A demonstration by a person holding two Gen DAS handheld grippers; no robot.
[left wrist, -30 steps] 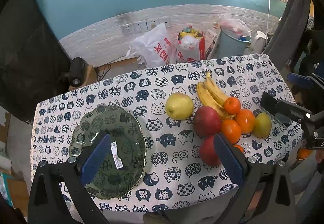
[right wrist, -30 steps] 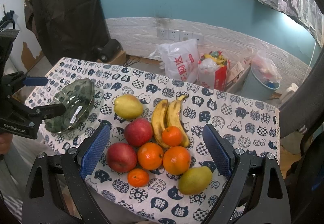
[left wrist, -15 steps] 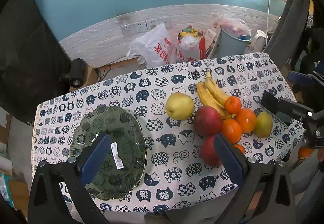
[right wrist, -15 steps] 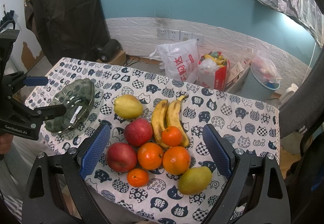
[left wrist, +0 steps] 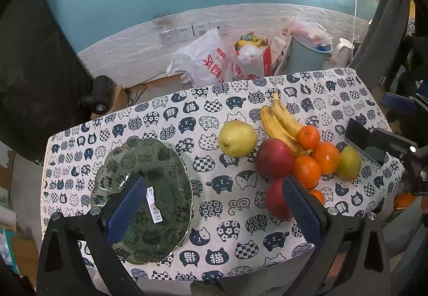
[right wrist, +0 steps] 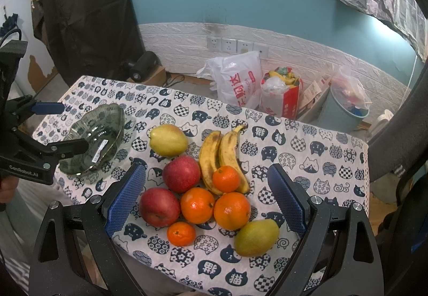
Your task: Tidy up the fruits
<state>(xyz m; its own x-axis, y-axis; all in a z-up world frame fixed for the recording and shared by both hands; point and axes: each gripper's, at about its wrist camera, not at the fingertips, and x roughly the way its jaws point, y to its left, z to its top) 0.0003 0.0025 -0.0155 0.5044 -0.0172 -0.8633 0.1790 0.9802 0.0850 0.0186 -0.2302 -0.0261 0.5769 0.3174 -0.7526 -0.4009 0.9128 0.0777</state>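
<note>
A dark green glass bowl [left wrist: 149,194] with a barcode sticker sits on the left of the cat-print tablecloth [left wrist: 214,215]; it also shows in the right wrist view [right wrist: 93,140]. The fruit pile lies to the right: two bananas [right wrist: 219,156], two red apples [right wrist: 182,173], several oranges [right wrist: 198,205], a yellow pear [right wrist: 168,140] and a green pear [right wrist: 256,237]. My left gripper [left wrist: 211,205] is open and empty above the table's front edge, between bowl and pile. My right gripper [right wrist: 206,199] is open and empty above the pile.
Behind the table stand a white plastic bag [right wrist: 238,82], a red bag of rubbish [right wrist: 281,98] and a blue-grey bin [right wrist: 345,108] against the white-panelled wall. A black cloth [right wrist: 88,15] hangs at the back left.
Both grippers have barely moved; the left view has drifted slightly. Nothing was taken hold of or let go.
</note>
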